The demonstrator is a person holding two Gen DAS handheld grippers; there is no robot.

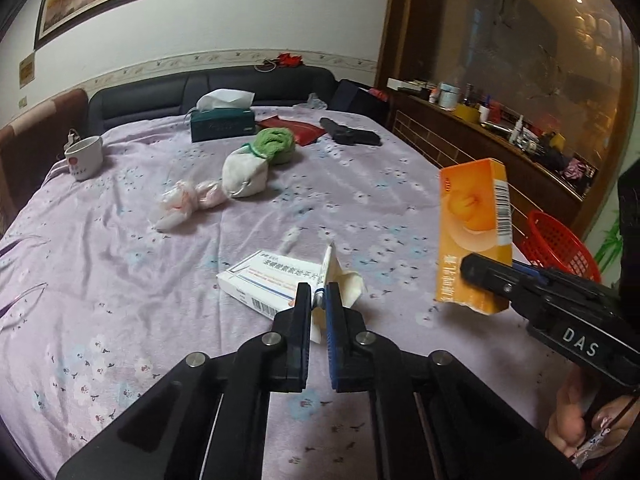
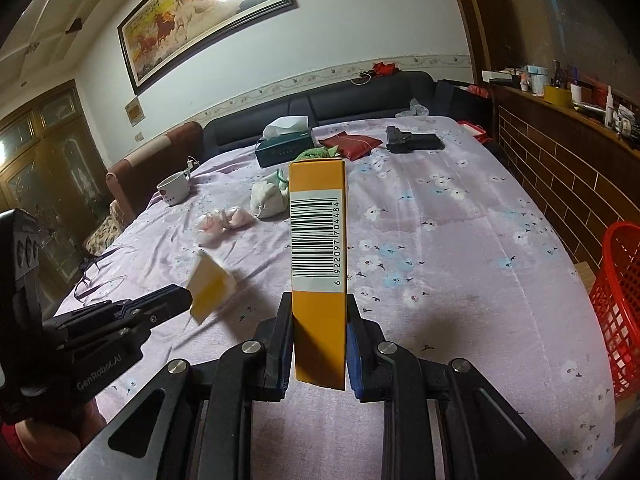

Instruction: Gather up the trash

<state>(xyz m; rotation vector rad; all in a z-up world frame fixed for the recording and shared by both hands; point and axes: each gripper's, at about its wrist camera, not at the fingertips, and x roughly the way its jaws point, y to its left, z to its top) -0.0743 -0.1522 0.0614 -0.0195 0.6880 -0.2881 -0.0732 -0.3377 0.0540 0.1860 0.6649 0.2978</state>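
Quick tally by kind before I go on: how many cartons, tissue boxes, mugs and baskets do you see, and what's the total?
Cartons: 2 (orange carton, white carton)
Tissue boxes: 1 (tissue box)
Mugs: 1 (mug)
Baskets: 1 (red basket)
Total: 5

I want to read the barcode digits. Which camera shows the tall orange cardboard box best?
The right wrist view: the tall orange cardboard box stands centred, barcode side facing the lens, in the right gripper. The left wrist view shows its printed front at the right, tilted, barcode slanted.
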